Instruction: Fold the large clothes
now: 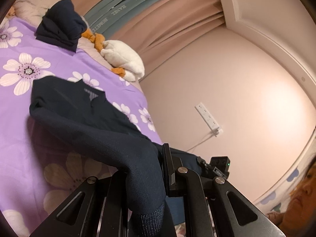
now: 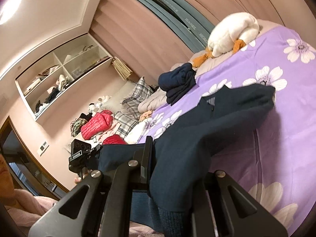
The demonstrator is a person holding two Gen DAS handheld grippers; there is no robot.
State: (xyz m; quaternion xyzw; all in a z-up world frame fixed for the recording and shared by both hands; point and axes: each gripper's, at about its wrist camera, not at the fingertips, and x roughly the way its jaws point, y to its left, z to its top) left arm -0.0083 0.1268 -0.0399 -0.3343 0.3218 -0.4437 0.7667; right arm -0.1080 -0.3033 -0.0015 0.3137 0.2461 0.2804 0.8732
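Navy sweater (image 1: pixel 83 118): large, dark knit, ribbed hem; lifted at the near end, far end with collar and grey inner label lying on the purple floral bedspread (image 1: pixel 17 138). Same garment in right wrist view (image 2: pixel 207 122), draped from the grippers across to the bedspread (image 2: pixel 286 138), far shoulder resting near a white flower print.

Left gripper (image 1: pixel 158 179): black, two-finger; jaws clamped tight on a fold of the sweater near the ribbed hem, cloth hanging down between the fingers.

Right gripper (image 2: pixel 164 179): black, two-finger; jaws closed on the sweater's other hem corner, fabric bunched over the fingers.

Folded navy garment (image 1: pixel 61 29): stacked pile beyond the sweater, at the far edge of the bedspread.

White plush duck (image 1: pixel 124 61): orange feet, lying beyond the sweater, beside the folded pile.

Power strip (image 1: pixel 207 118): white, wall-mounted, right of the sweater in left wrist view.

Red padded jacket (image 2: pixel 96 124): on a heap of mixed clothing left of the sweater; neighbouring items possibly plaid pillows, blurred.

Wall shelves (image 2: pixel 59 79): open compartments, cluttered, above and left of the sweater.
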